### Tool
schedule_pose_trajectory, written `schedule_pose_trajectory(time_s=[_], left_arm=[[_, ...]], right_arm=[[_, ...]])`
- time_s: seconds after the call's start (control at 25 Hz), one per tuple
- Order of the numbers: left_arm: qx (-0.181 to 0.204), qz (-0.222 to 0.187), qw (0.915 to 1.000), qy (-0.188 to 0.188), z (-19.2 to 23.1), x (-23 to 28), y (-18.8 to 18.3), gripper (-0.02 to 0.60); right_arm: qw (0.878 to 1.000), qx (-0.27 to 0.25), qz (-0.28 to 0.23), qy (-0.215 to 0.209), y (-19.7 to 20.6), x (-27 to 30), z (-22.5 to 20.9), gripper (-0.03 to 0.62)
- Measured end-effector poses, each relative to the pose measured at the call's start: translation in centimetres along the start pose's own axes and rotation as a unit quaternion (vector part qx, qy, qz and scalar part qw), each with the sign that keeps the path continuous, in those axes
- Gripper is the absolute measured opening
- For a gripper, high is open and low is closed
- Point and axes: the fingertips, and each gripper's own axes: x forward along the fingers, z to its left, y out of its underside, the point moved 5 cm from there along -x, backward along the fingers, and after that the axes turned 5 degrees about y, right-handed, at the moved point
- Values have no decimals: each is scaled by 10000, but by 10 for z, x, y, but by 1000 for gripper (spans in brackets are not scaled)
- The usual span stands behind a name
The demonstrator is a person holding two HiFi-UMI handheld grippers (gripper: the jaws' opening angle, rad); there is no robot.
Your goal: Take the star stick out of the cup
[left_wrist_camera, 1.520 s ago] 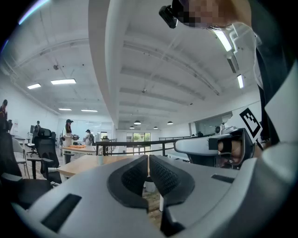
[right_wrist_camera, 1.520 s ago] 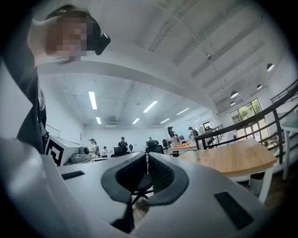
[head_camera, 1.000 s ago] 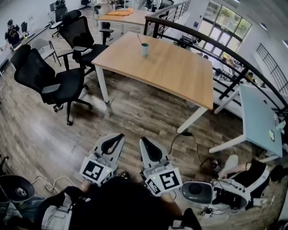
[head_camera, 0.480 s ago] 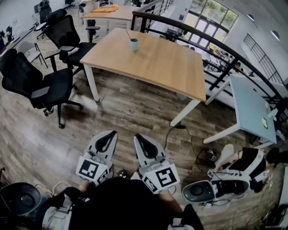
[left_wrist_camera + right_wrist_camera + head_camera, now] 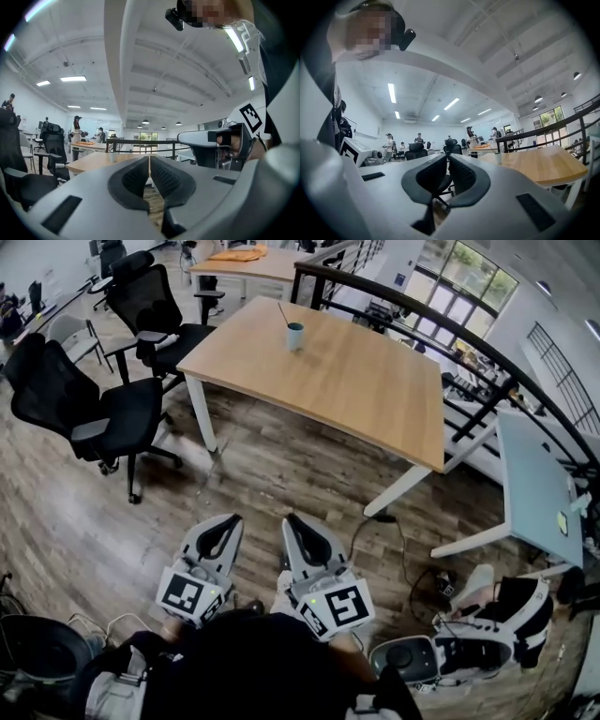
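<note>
A small teal cup (image 5: 295, 336) stands near the far edge of a wooden table (image 5: 356, 381), with a thin stick (image 5: 282, 314) leaning out of it to the left. Its star end is too small to make out. Both grippers are held low over the wooden floor, well short of the table. My left gripper (image 5: 229, 522) and right gripper (image 5: 293, 522) are side by side, each shut on nothing. The left gripper view shows the shut jaws (image 5: 149, 158) and the cup (image 5: 112, 157) far off. The right gripper view shows its shut jaws (image 5: 448, 157) and the cup (image 5: 498, 158) to the right.
Two black office chairs (image 5: 80, 399) (image 5: 155, 310) stand left of the table. A dark railing (image 5: 487, 371) runs behind it, and a pale table (image 5: 539, 488) is on the right. A white wheeled machine (image 5: 469, 648) and cables (image 5: 412, 568) lie on the floor at lower right, a dark bin (image 5: 37, 648) at lower left.
The head view has shifted a little, so the table and cup sit slightly differently in frame. Both grippers stay shut and low, in nearly the same place.
</note>
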Motion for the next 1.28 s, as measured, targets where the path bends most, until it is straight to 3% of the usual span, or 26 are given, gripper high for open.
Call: schedule_pose_trajectory(time_s=[0.52, 1.28], left_arm=[[175, -17, 9986, -500, 42, 98, -15, 23], [153, 201, 9967, -774, 74, 188, -17, 23]], right_arm=[[9989, 128, -134, -433, -11, 79, -99, 31], [9970, 327, -112, -686, -8, 140, -184, 29]])
